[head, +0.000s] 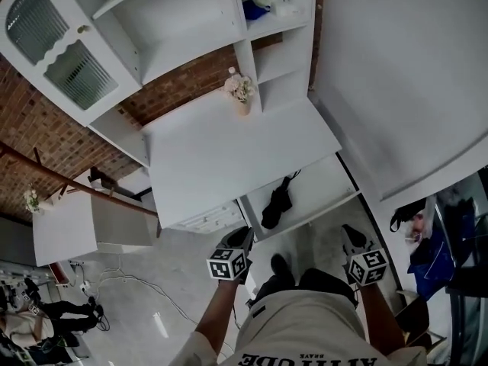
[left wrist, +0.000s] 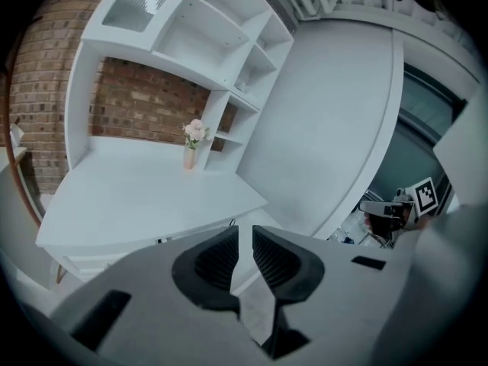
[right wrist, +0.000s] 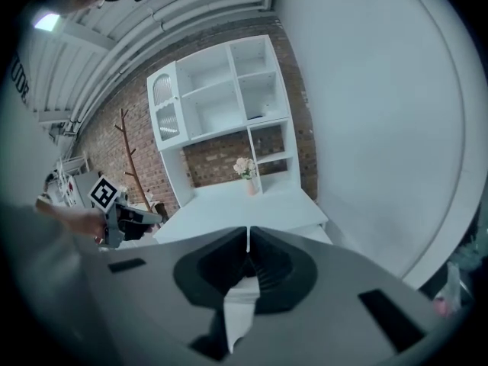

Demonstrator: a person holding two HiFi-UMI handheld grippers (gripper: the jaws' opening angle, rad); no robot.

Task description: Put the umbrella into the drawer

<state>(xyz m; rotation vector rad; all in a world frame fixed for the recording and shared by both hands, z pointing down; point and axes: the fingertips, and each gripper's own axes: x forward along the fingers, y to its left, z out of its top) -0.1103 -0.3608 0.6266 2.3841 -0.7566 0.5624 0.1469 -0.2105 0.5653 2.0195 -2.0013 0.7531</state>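
Note:
In the head view the black folded umbrella (head: 276, 202) lies inside the open white drawer (head: 335, 175), which is pulled out below the white desk top (head: 229, 151). My left gripper (head: 245, 236) hovers just in front of the drawer's near edge, apart from the umbrella. Its jaws stand almost together with only a thin slit and nothing between them (left wrist: 244, 231). My right gripper (head: 352, 235) hangs further right, off the drawer's corner, shut and empty (right wrist: 248, 231). Each gripper view shows the other gripper off to the side.
A vase of pale flowers (head: 241, 91) stands at the back of the desk, under the white shelf unit (head: 175, 29). A small white table (head: 76, 227) is at the left, with a cable on the floor beside it. Dark bags (head: 408, 212) lie at the right.

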